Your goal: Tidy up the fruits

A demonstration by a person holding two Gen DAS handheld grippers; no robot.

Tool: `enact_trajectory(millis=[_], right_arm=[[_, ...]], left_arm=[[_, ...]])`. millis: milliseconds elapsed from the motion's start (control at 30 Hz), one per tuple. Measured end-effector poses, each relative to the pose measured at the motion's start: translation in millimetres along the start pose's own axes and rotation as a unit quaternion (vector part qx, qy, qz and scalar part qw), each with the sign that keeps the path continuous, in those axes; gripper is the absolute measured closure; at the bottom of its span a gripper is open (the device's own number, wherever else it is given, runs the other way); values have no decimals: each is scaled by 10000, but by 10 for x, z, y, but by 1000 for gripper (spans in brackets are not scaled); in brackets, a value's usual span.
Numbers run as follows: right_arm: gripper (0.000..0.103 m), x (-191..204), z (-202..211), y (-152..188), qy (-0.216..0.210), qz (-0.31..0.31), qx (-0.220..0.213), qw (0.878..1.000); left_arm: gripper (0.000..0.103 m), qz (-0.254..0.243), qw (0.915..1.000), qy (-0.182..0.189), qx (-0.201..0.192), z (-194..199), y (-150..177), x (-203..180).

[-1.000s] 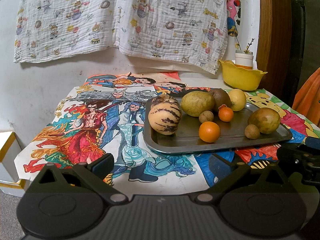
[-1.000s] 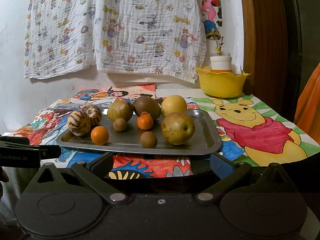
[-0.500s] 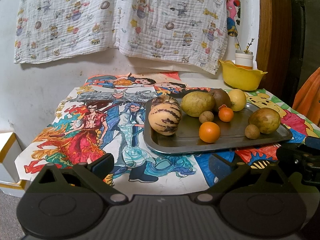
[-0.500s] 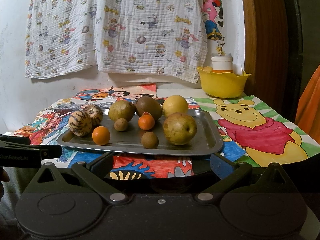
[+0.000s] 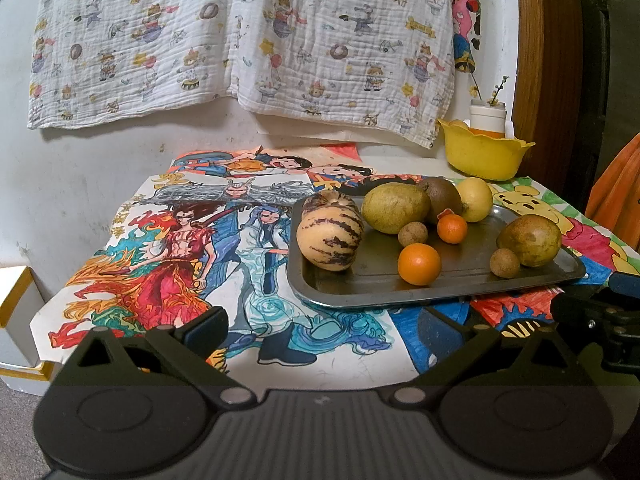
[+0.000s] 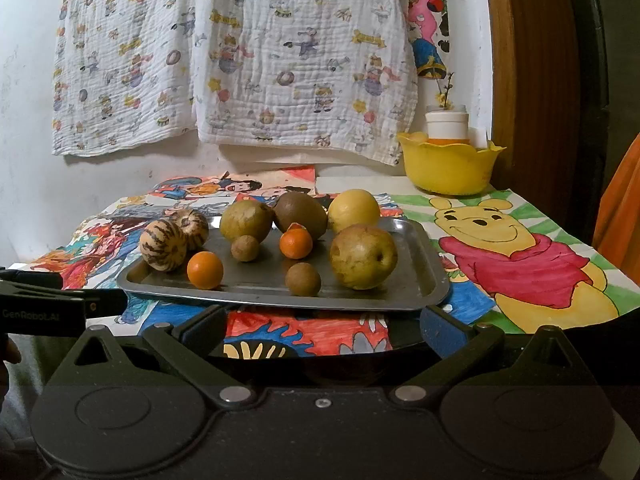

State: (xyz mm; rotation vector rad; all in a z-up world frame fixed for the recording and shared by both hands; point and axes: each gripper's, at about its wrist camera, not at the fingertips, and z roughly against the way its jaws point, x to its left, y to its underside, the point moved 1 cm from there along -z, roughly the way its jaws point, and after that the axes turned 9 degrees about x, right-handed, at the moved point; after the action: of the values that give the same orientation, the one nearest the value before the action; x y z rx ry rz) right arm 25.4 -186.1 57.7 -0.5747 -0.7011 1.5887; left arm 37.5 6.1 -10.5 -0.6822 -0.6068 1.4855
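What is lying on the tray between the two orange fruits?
Only bare tray lies between the near orange and the far orange; the right wrist view shows it. A small brown fruit sits just behind that gap.

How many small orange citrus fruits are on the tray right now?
2. One orange sits near the metal tray's front edge, left of centre; the other orange is mid-tray, before the kiwi. Others could hide behind larger fruit.

Pale wall point(image 5: 100, 168) hung with printed cloth point(image 5: 240, 36), wooden door frame point(image 6: 532, 80), drawing-covered table point(image 6: 520, 264).
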Motion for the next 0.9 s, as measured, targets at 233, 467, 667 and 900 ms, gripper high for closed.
enact_trajectory(millis=[233, 467, 667, 900], right_arm=[[1, -1, -3, 2, 0, -4, 3, 10000], [1, -18, -13, -10, 0, -4, 6, 10000], [1, 26, -9, 27, -24, -21, 51, 10000], [1, 24, -2, 28, -29, -8, 52, 10000]], left_arm=[[0, 0, 10000, 1, -2, 0, 2, 2], [0, 1, 10000, -20, -8, 0, 4, 9], [0, -42, 9998, -185, 56, -12, 10, -11], [1, -51, 9999, -139, -17, 12, 7, -19]])
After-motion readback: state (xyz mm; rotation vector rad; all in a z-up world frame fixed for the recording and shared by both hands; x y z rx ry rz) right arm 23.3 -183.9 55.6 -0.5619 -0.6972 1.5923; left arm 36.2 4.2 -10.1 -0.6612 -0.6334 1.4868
